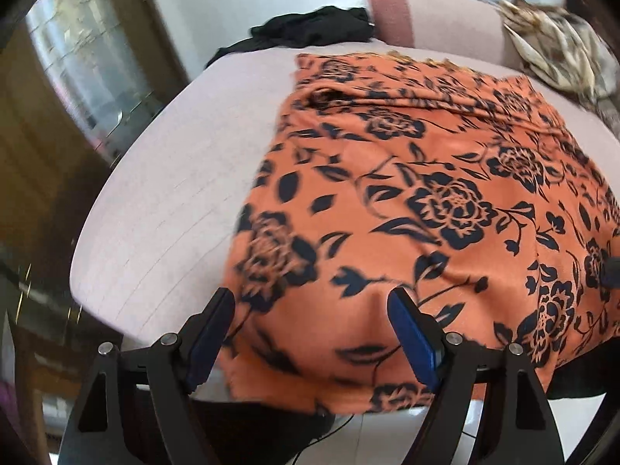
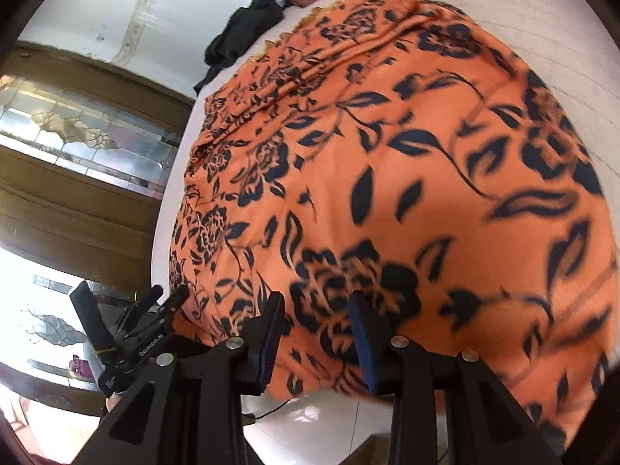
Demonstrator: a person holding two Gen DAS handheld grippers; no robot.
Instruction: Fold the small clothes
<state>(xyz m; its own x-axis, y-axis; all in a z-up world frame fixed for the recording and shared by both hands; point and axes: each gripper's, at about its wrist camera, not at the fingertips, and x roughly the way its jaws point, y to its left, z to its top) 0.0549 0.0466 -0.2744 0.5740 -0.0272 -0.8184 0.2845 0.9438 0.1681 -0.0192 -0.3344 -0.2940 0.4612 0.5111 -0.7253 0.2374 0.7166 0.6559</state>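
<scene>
Fingers: left gripper (image 1: 310, 306) parted, right gripper (image 2: 316, 310) parted, both over near hem of orange floral cloth (image 1: 418, 201). Cloth spread on pale pink surface (image 1: 166, 193); black garment (image 1: 314, 27) at far edge; wooden glazed door (image 2: 89, 147) beside.

Left tool (image 1: 312, 312): matte black frame, two tapering fingers with triangular cut-outs, blue pads (image 1: 414, 339) on the inner faces, four round silver screws across the finger bases.

Right tool (image 2: 316, 314): same black frame, blue ridged pads (image 2: 362, 339), four silver screws.

Seen to its left: the other unit's black body with small white lettering, illegible in part, and a yellow band.
</scene>
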